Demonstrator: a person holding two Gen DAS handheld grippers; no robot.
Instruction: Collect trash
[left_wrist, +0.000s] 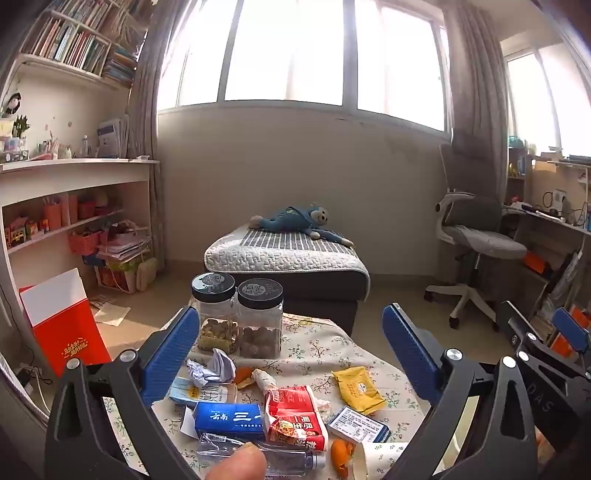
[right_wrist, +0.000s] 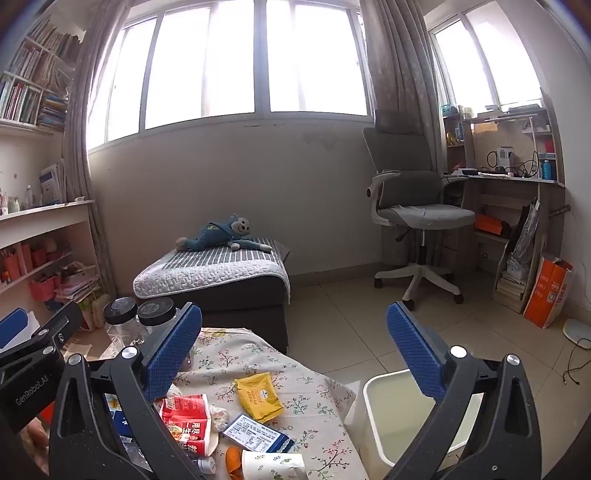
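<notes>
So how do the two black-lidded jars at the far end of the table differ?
The left jar holds pale, yellowish-green pieces, like nuts or seeds; the right jar holds darker, round brown pieces. The left jar stands slightly further back, and its lid sits higher in the left wrist view than the right jar's. The crumpled paper lies in front of the left jar, not the right. Both are clear, upright, capped with black labelled lids, and only filled near the bottom.

Ahead of me a wide window (right_wrist: 255, 62) glares white, grey curtains (right_wrist: 397, 59) hanging at its sides. Under it the plain wall (right_wrist: 221, 166) (stained near the sill), a quilt-covered ottoman (right_wrist: 212, 280), a grey office chair (right_wrist: 413, 206), bookshelves (left_wrist: 70, 48) on my left, pale floor tiles (right_wrist: 351, 314).
</notes>
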